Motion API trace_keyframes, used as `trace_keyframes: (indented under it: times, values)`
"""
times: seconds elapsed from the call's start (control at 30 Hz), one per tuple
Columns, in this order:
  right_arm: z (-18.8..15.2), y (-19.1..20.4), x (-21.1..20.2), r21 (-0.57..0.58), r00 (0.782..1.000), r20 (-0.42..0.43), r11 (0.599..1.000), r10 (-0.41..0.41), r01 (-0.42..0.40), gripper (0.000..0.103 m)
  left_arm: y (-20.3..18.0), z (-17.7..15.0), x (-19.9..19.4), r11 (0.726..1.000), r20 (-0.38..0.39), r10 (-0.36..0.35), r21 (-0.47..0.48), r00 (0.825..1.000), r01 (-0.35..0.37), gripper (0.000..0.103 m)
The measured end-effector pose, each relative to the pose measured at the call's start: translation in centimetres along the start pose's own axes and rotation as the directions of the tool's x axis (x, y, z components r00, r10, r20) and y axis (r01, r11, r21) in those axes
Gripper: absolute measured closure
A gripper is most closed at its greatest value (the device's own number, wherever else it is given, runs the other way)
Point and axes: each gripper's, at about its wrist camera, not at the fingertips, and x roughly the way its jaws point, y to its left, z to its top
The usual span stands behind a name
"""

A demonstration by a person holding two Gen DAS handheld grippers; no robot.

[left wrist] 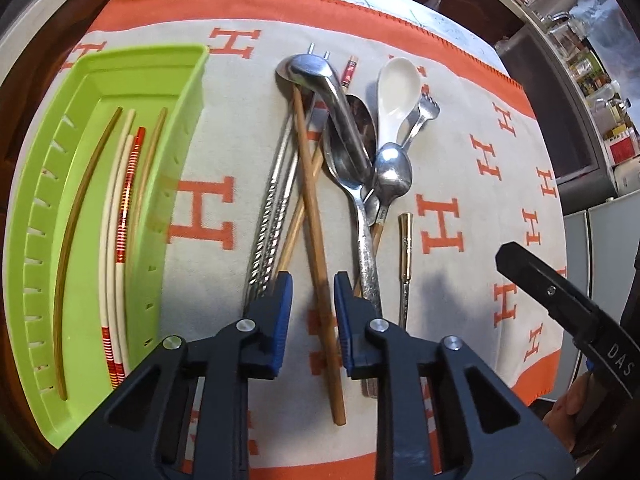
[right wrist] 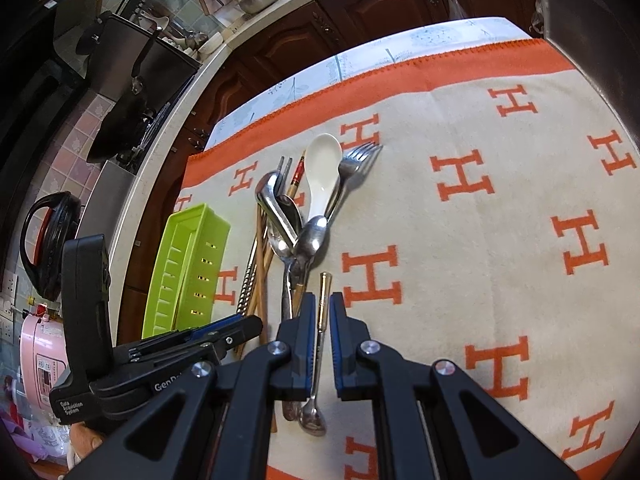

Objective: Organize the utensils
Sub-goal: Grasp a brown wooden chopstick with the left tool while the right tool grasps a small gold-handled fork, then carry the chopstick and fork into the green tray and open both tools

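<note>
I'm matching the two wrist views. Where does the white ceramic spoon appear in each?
Left wrist: white ceramic spoon upper centre-right, at the pile's far end.
Right wrist: white ceramic spoon centre, slightly left, beside the fork.
Shared landmark: green tray, left of the pile.

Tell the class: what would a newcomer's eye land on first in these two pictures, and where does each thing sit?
First, the tangled pile of spoons, fork and chopsticks at the middle of the cream cloth with orange H letters. Next, the lime-green tray to the pile's left, already holding several chopsticks. Nearest the cameras, the left claw stands open astride a wooden chopstick, and the right claw open around a slim gold-handled spoon.
</note>
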Motion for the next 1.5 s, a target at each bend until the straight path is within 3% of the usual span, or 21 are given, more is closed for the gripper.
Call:
trace_keyframes:
  times: [0.27,0.37,0.77,0.93,1.07,1.2,1.27,1.37,1.43,1.5]
  values:
    - [0.1,-0.3,0.6,-0.009,1.000,-0.018,1.000,0.005,-0.005,0.096,-1.1,0.3,1.7,1.000,-0.025,0.023,0.012,0.999,-0.022,0.087]
    - [0.1,-0.4,1.0,-0.011,0.999,-0.032,1.000,0.005,-0.006,0.096,-1.3,0.5,2.0,0.999,-0.019,0.042,0.017,0.999,-0.041,0.098]
    - [-0.2,0.2,4.7,-0.004,0.984,-0.178,1.000,-0.007,0.006,0.096,0.2,-0.7,-0.6,1.000,0.028,-0.024,0.000,0.999,0.024,0.099]
    - [-0.7,1.2,6.2,-0.024,0.975,-0.205,0.997,-0.079,0.076,0.096,1.0,-1.8,-2.6,0.998,0.046,-0.055,0.010,0.997,0.054,0.099]
    - [-1.0,3.1,6.7,-0.100,0.966,-0.168,0.979,-0.194,0.179,0.095,1.7,-2.5,-4.3,0.997,0.069,-0.076,0.016,0.995,0.075,0.099]
    - [-1.4,5.4,7.4,-0.196,0.946,-0.142,0.945,-0.292,0.262,0.080,2.3,-3.1,-6.0,0.996,0.099,-0.089,0.020,0.991,0.088,0.099]
    - [-1.7,6.3,7.8,-0.248,0.930,-0.116,0.917,-0.348,0.312,0.079,2.8,-3.4,-6.7,0.996,0.108,-0.094,0.017,0.990,0.093,0.099]
    - [-2.1,6.9,8.2,-0.277,0.917,-0.078,0.892,-0.391,0.356,0.081,3.7,-3.9,-7.6,0.995,0.120,-0.096,0.014,0.988,0.095,0.099]
    - [-1.9,6.5,8.0,-0.270,0.908,-0.065,0.883,-0.414,0.384,0.095,4.3,-4.2,-8.2,0.996,0.127,-0.094,0.009,0.987,0.094,0.099]
    - [-1.5,5.8,7.8,-0.236,0.920,-0.078,0.903,-0.385,0.358,0.096,4.9,-4.6,-8.7,0.996,0.135,-0.093,0.001,0.987,0.094,0.099]
